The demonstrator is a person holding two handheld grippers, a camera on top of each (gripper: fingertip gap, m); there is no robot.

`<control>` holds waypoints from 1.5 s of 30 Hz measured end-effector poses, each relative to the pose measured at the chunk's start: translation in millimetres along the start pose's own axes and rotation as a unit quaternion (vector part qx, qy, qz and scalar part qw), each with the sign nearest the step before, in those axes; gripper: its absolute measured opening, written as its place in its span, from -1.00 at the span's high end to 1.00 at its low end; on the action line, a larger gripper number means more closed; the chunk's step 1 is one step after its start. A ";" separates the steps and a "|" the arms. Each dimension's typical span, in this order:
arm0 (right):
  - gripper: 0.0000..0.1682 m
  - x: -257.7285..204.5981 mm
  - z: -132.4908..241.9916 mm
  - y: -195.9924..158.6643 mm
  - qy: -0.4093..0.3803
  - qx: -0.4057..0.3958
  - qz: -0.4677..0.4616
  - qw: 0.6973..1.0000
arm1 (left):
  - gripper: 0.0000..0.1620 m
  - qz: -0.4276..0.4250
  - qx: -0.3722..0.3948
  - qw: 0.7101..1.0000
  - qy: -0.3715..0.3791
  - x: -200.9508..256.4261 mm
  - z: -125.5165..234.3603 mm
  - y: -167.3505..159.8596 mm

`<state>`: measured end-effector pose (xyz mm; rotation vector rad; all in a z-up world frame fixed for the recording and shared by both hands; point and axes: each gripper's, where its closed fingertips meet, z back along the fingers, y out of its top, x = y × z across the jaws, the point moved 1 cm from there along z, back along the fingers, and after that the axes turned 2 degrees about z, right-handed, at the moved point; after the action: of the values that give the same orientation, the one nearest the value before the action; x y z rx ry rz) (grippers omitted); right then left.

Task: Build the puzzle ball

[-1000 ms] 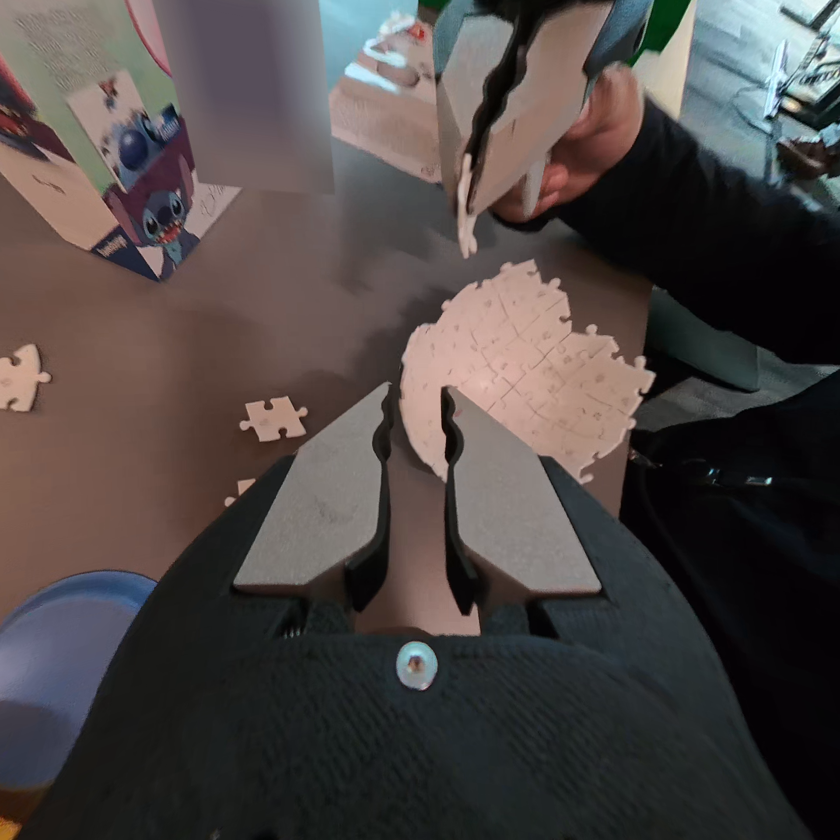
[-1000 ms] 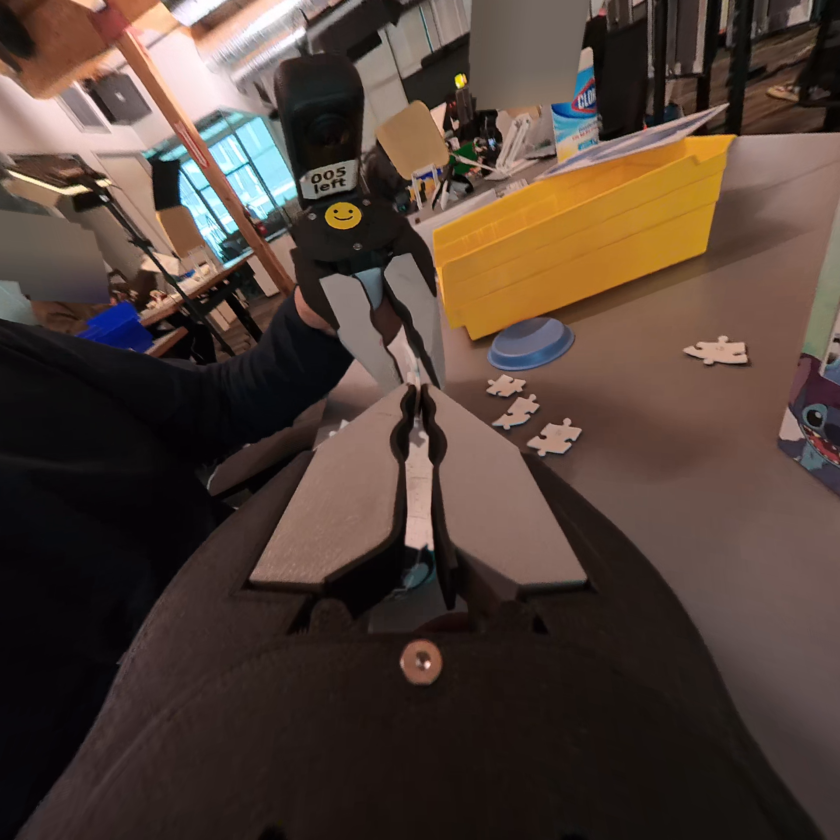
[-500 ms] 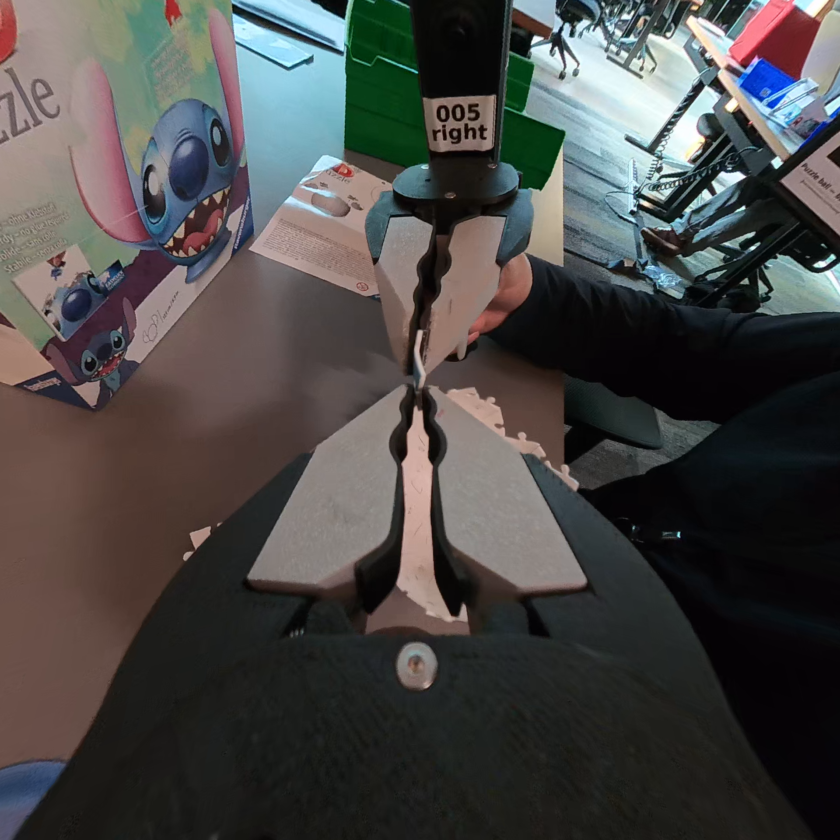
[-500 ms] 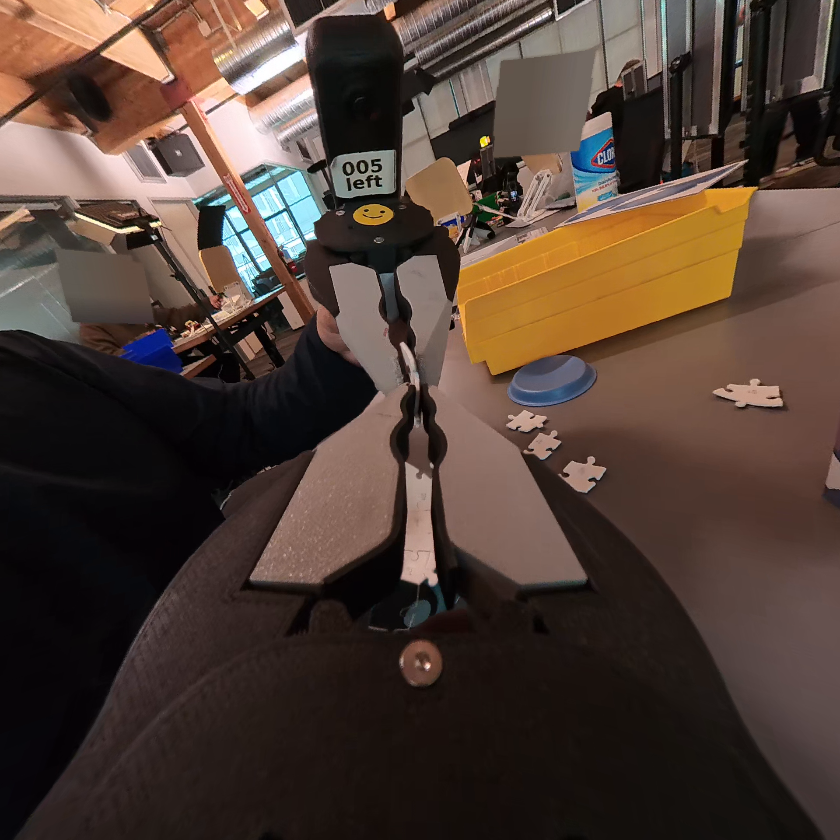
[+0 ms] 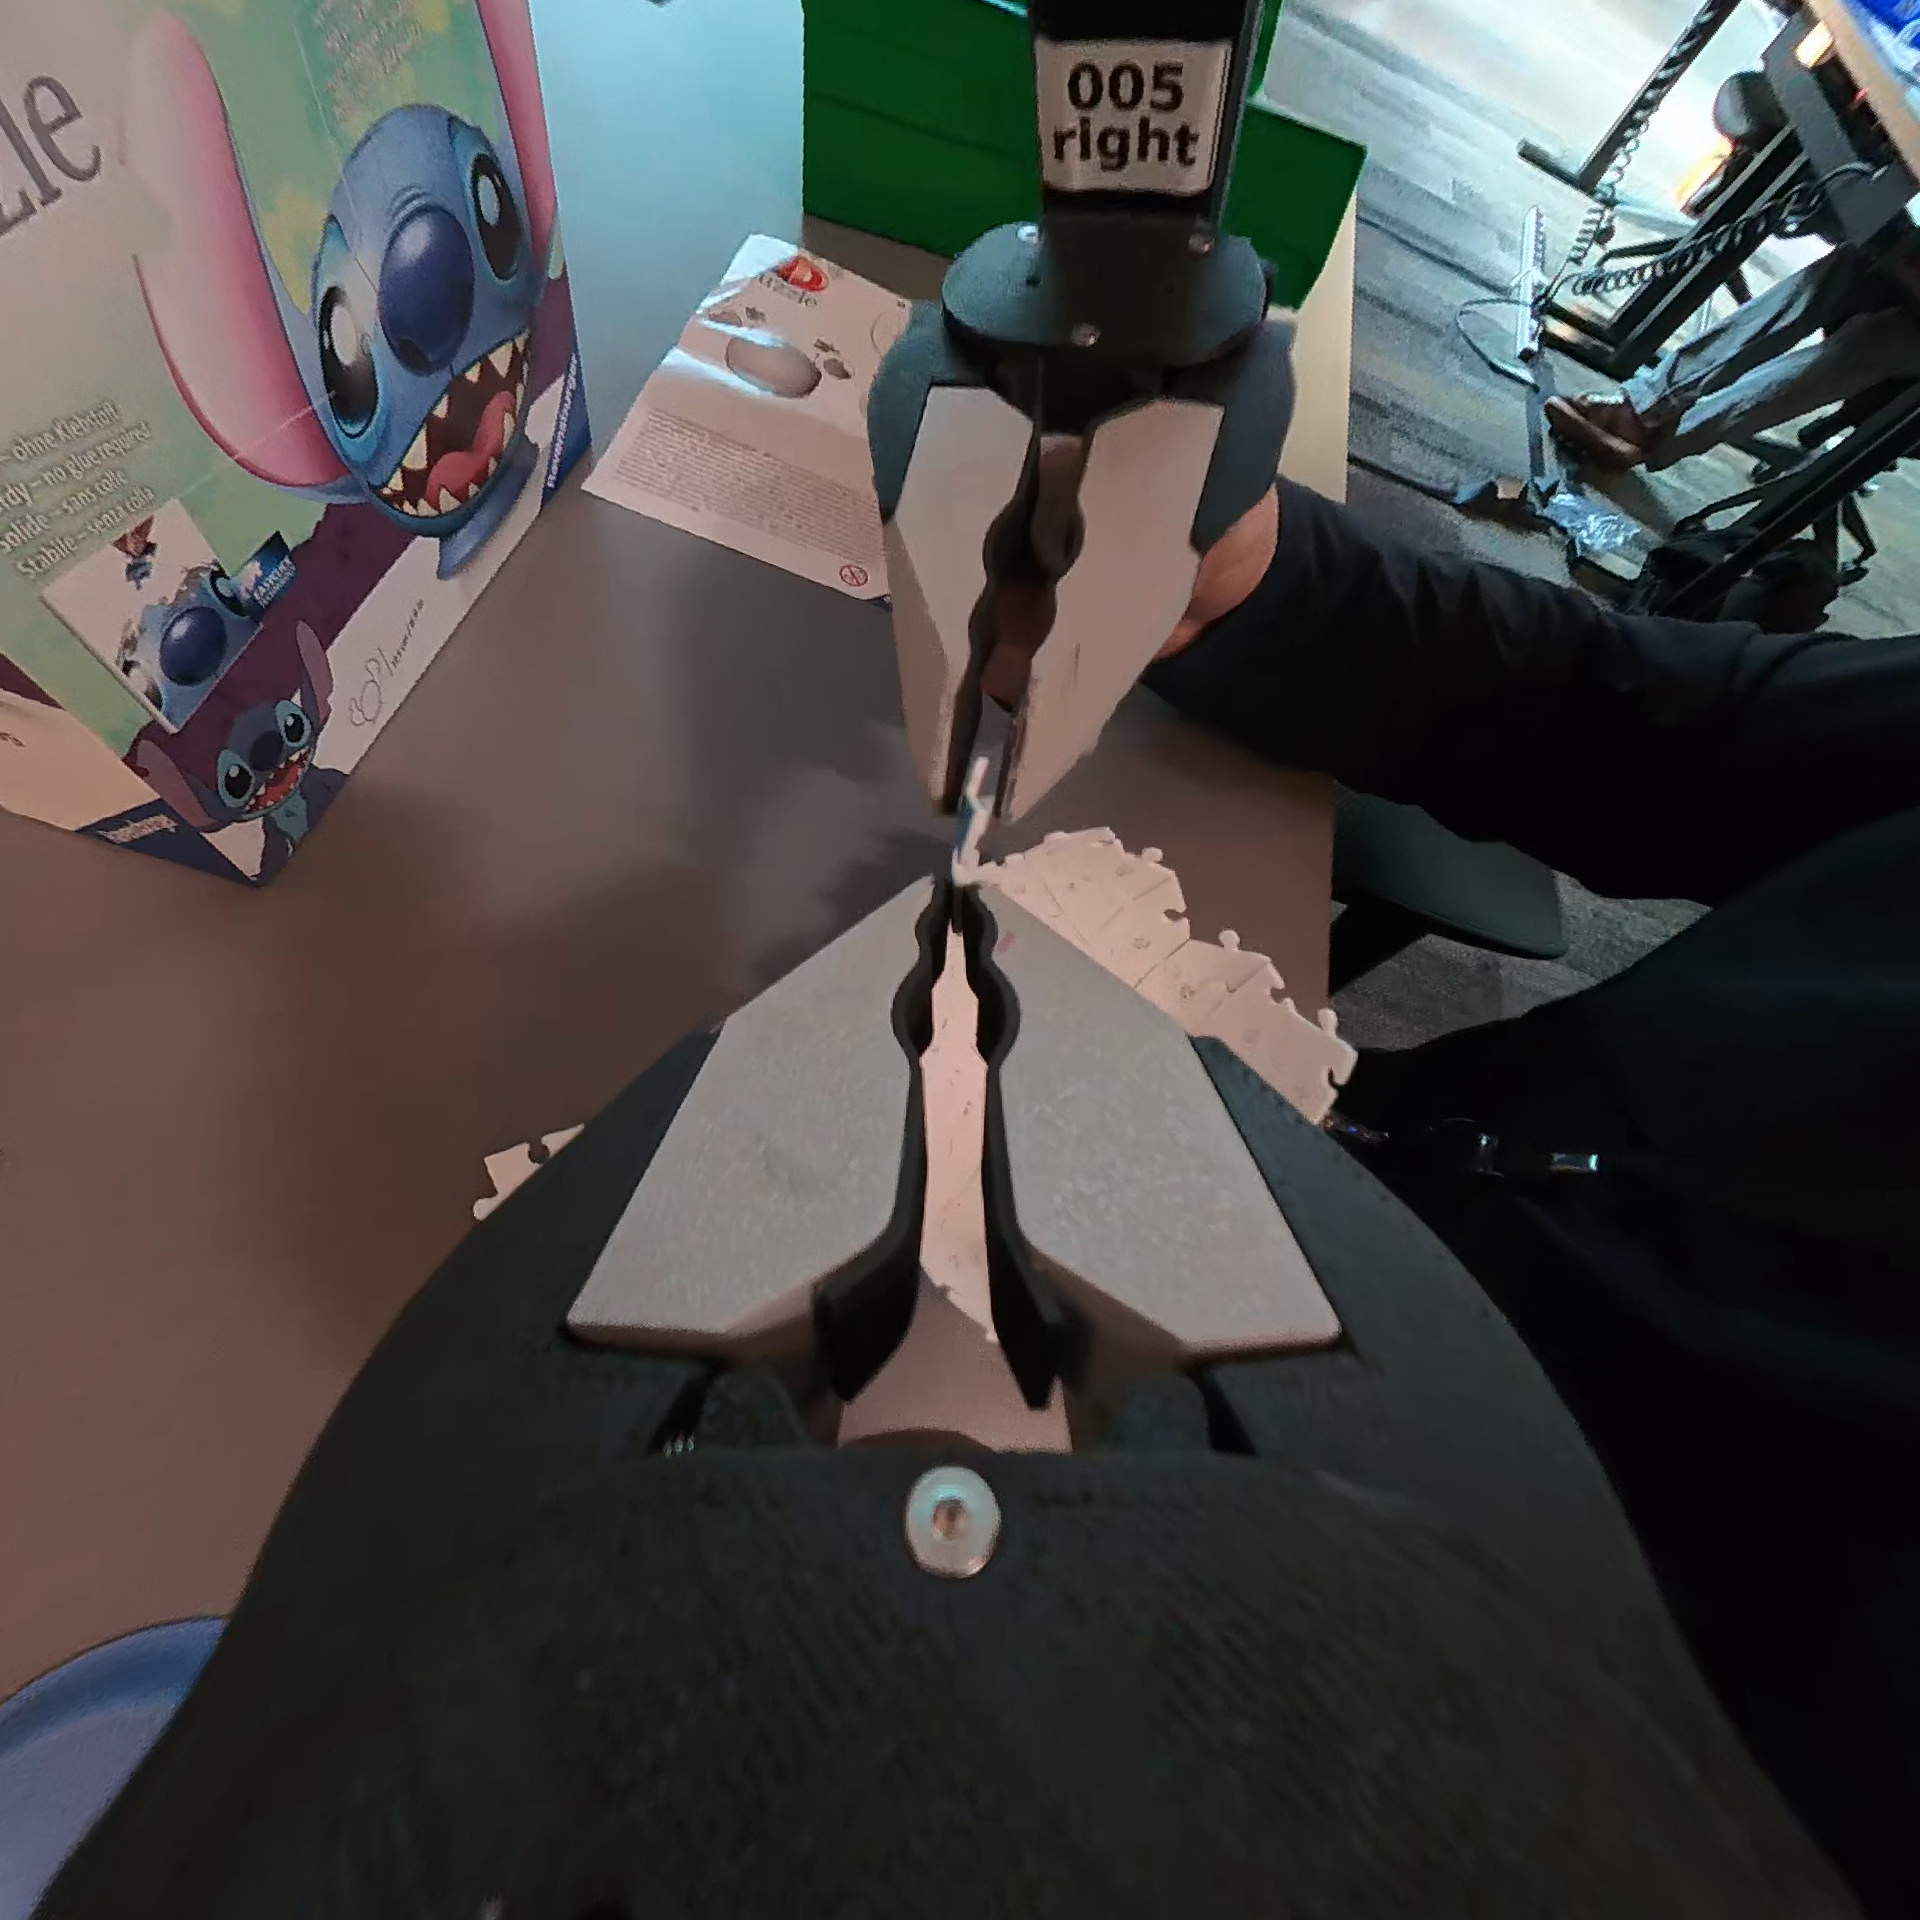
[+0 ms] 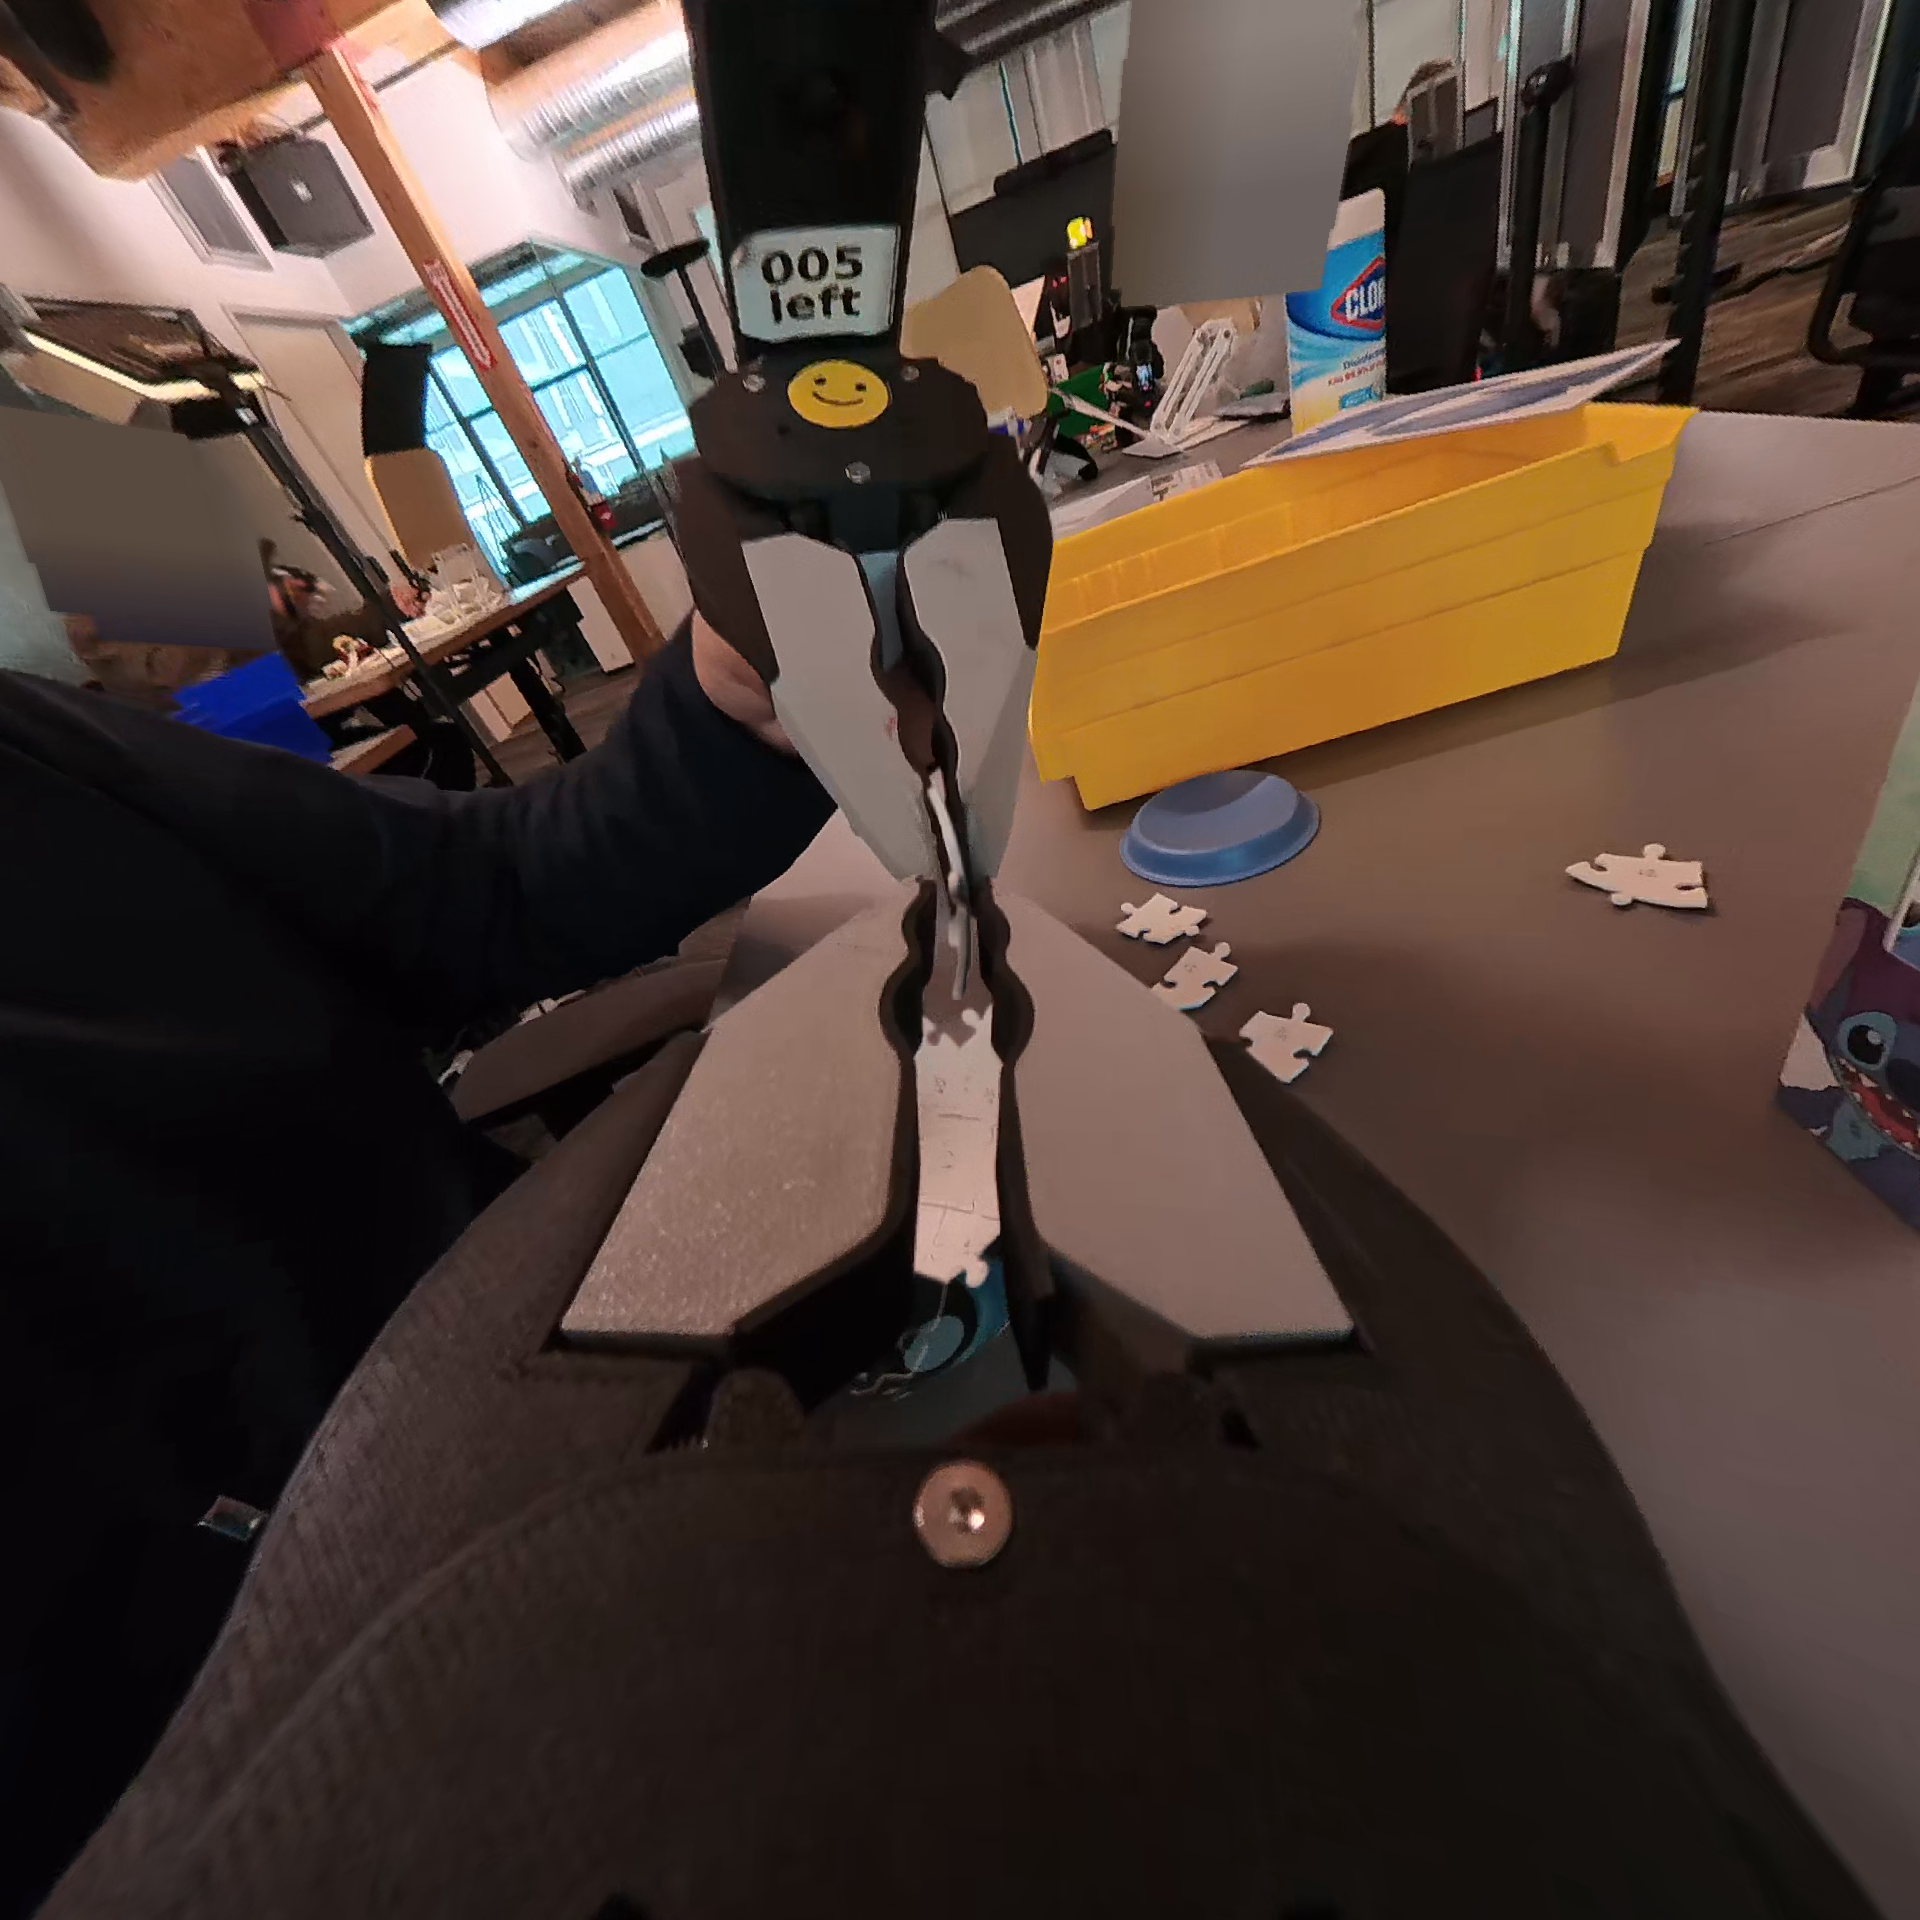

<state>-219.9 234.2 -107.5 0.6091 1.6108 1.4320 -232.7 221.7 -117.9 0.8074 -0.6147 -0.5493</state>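
Note:
My left gripper [image 5: 956, 896] is shut on the edge of the assembled white puzzle section [image 5: 1195, 961], a curved shell of several joined pieces held above the grey table [image 5: 520, 935]. My right gripper [image 5: 977, 800] faces it tip to tip, shut on a small white puzzle piece [image 5: 971, 831] that touches the section's edge. In the right wrist view, my right gripper [image 6: 956, 904] shows white puzzle [image 6: 956, 1132] in the gap between its fingers. The left gripper [image 6: 940, 862] stands right ahead of it with the section's edge [image 6: 943, 821] between its fingers.
The puzzle box [image 5: 260, 416] stands at the far left beside an instruction sheet [image 5: 748, 457] and green bins [image 5: 914, 135]. Loose pieces [image 6: 1164, 920] [image 6: 1283, 1039] [image 6: 1642, 878], a blue bowl [image 6: 1221, 826] and yellow bins [image 6: 1351, 603] sit on the table. The table edge [image 5: 1335, 727] is close. Less than 4 cm separates the two grippers' tips.
My left gripper closed on the section, which lay on the table, and lifted it. My right gripper came down with its piece until the two grippers met tip to tip.

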 end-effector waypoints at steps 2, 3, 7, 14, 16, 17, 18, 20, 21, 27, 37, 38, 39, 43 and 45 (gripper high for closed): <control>0.98 -0.9 2.4 3.9 0.004 0.011 -0.002 1.000 | 1.00 -0.002 -0.008 1.000 -0.004 1.9 -1.0 -2.1; 1.00 -0.7 2.5 3.8 0.002 0.010 0.000 1.000 | 1.00 -0.003 -0.010 1.000 -0.001 1.8 -1.5 -2.5; 1.00 -0.4 -0.4 -0.4 -0.005 -0.004 0.011 1.000 | 1.00 -0.007 -0.019 1.000 0.003 1.1 -4.4 -5.2; 1.00 0.7 -0.4 -3.0 -0.004 -0.011 0.005 1.000 | 1.00 -0.003 -0.016 1.000 0.001 -0.4 -6.1 -7.1; 1.00 1.0 -0.5 -4.3 -0.002 -0.014 0.000 1.000 | 1.00 -0.008 -0.020 1.000 0.008 -1.8 -6.6 -8.0; 0.99 1.1 -0.6 -5.0 -0.002 -0.016 -0.001 1.000 | 1.00 -0.010 -0.021 1.000 0.011 -2.3 -6.9 -8.5; 0.99 1.0 -0.7 -5.9 -0.001 -0.018 -0.002 1.000 | 1.00 -0.010 -0.022 1.000 0.011 -2.0 -7.3 -8.9; 0.99 1.8 -1.7 -9.3 -0.002 -0.028 -0.003 1.000 | 1.00 -0.011 -0.020 1.000 0.010 -1.6 -7.5 -8.6; 0.99 2.0 -2.5 -11.6 -0.003 -0.035 -0.002 0.999 | 1.00 -0.011 -0.019 1.000 0.010 -1.5 -7.3 -8.3; 1.00 2.0 -4.8 -15.1 -0.008 -0.047 0.007 0.999 | 1.00 -0.009 -0.022 1.000 0.007 -1.0 -7.3 -11.0; 0.99 2.6 -1.8 -11.0 -0.003 -0.034 -0.003 0.999 | 1.00 -0.006 -0.034 0.999 0.006 -1.4 -8.3 -13.6; 1.00 2.1 -2.3 -11.7 -0.003 -0.036 -0.001 0.999 | 1.00 -0.006 -0.037 0.999 0.006 -1.5 -8.6 -14.4; 1.00 1.8 -2.8 -12.5 -0.004 -0.039 0.003 0.999 | 1.00 -0.006 -0.040 0.999 0.007 -1.8 -8.9 -15.2; 1.00 4.0 -1.7 -13.6 -0.013 -0.045 0.008 0.999 | 1.00 -0.005 -0.035 0.999 0.012 -3.4 -6.8 -13.7; 1.00 5.3 -0.4 -13.9 -0.013 -0.044 0.001 0.999 | 1.00 0.002 -0.020 1.000 0.010 -4.3 -4.0 -10.0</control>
<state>-220.3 235.3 -122.3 0.5752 1.5186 1.4824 -235.1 220.8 -129.2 0.7725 -0.5845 -0.5479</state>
